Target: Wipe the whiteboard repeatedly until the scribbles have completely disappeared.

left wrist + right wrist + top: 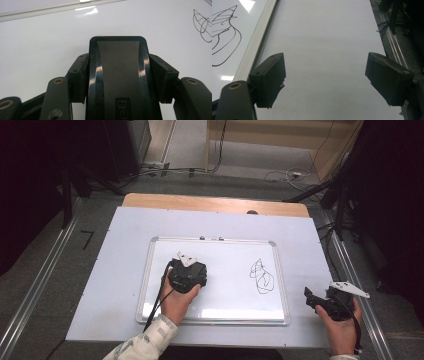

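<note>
Eraser (120, 80) was black and shiny with a grey middle, squeezed by the left gripper (189, 276) on the whiteboard (225, 302), left of the scribble (261, 276). Right gripper (320, 301) stood wide open, holding nothing.

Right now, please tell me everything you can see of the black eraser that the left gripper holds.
The eraser is a black block with rounded corners, glossy plastic at its sides and a matte grey strip down its middle. The left gripper has its jaws clamped on both long sides. It sits over the whiteboard, left of the black scribble. Whether its underside touches the board is hidden.
</note>
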Motion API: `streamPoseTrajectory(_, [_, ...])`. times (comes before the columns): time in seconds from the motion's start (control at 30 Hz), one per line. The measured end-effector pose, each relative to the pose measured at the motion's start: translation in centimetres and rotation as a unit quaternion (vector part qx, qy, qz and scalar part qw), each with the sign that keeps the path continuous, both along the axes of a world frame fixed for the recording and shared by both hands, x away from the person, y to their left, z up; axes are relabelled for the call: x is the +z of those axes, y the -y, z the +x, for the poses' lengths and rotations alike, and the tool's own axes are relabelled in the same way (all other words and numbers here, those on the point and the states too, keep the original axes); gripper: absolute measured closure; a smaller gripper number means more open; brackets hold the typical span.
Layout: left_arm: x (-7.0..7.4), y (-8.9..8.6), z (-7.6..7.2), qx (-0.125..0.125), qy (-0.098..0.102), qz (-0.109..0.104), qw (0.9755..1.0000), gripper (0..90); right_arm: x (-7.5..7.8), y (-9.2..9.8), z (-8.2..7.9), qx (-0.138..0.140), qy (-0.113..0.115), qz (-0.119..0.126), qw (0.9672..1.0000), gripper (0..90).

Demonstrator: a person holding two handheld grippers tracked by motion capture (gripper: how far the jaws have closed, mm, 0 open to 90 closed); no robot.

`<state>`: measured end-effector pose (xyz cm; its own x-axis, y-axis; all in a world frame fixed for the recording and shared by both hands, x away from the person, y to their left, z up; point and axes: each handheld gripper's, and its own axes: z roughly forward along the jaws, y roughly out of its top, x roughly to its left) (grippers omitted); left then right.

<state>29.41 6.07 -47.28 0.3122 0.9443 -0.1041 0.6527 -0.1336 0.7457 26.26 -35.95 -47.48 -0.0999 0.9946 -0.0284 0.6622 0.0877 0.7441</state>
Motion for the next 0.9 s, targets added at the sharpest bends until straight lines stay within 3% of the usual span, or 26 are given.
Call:
streamPoseTrajectory(0.37, [-0.4, 1.5, 1.0, -0.017, -0.004, -0.005, 0.9998, 40.5, 0.0, 0.0, 0.0, 0.000, 0.001, 0.000, 1.0000, 15.5])
streamPoseTrajectory(0.9, [-0.6, 3.3, 1.8, -0.042, -0.002, 0.007, 0.9991, 40.5, 0.0, 0.0, 0.0, 0.000, 0.001, -0.002, 1.0000, 15.5])
